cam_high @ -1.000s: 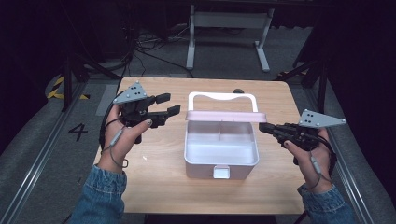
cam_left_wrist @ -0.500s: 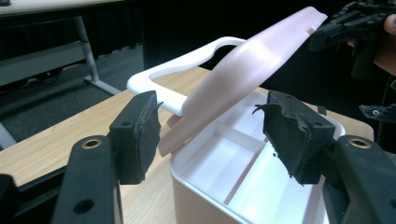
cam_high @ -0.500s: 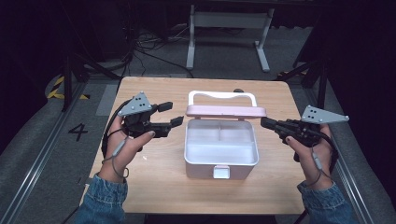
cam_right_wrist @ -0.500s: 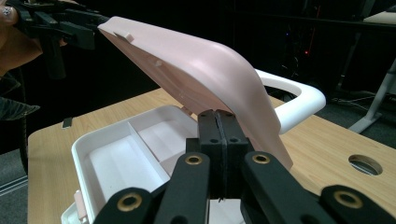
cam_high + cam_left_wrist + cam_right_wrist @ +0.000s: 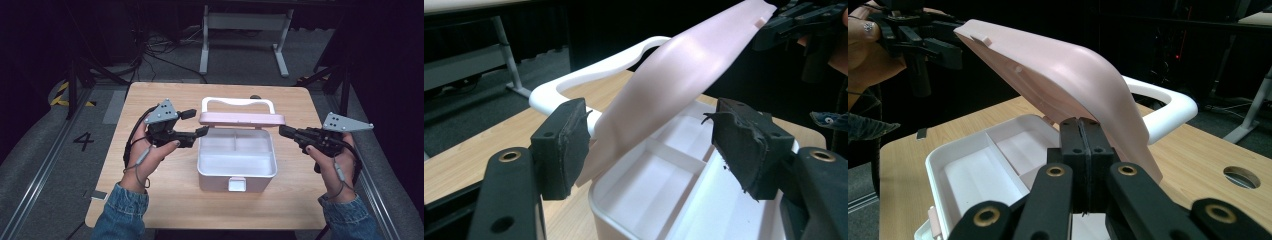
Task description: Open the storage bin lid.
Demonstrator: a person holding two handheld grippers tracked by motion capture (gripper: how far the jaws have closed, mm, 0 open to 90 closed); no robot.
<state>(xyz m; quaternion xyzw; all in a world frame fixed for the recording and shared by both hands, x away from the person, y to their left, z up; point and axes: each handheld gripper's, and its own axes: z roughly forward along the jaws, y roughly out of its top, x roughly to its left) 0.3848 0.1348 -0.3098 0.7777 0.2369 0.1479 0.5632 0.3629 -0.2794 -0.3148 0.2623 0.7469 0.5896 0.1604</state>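
Between the open left tool and closed right tool stands the raised pink lid

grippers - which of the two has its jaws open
The left gripper: its jaws stand apart beside the pink lid and have just been opening. The right gripper is shut.

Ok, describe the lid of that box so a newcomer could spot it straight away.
On the light wooden table sits a white plastic box with divided compartments. Hinged along its far edge, in front of the white carry handle, is the pale pink plastic lid, raised half open over the box. It is the only pink part among the white pieces.
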